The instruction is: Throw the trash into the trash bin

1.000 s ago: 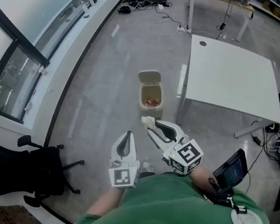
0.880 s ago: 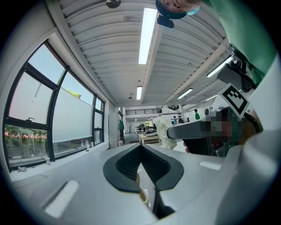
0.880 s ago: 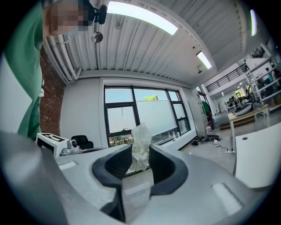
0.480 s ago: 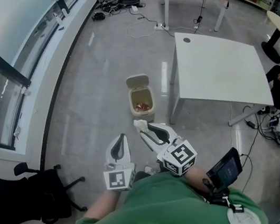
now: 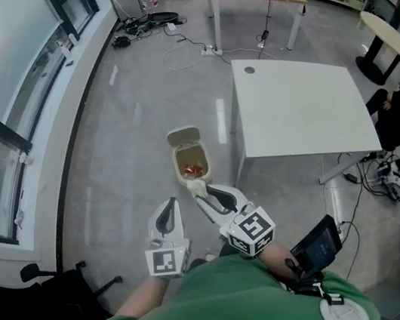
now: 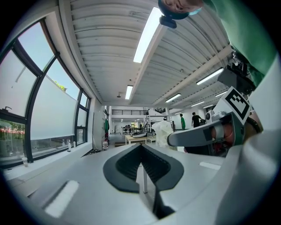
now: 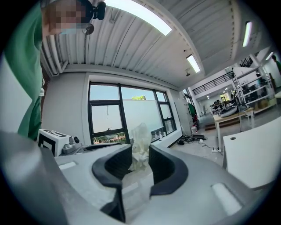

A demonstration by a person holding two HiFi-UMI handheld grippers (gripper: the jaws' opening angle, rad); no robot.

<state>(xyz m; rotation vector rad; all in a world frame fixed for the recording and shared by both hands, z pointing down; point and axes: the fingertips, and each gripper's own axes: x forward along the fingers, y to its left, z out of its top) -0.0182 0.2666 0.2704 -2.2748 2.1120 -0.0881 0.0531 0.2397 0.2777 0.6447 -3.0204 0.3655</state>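
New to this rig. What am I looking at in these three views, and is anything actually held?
There is no robot here: a person in a green top holds a two-jaw gripper in each hand. The head view comes from a camera on the person's head, looking steeply down at the floor. The other two views come from a camera riding on each gripper, looking along its jaws. The right gripper is closed on a crumpled white tissue, which is the trash. The left gripper has its jaws together with nothing between them. On the grey floor just ahead of the right gripper stands a small trash bin, lid open, with something reddish inside. A white table stands beside it.
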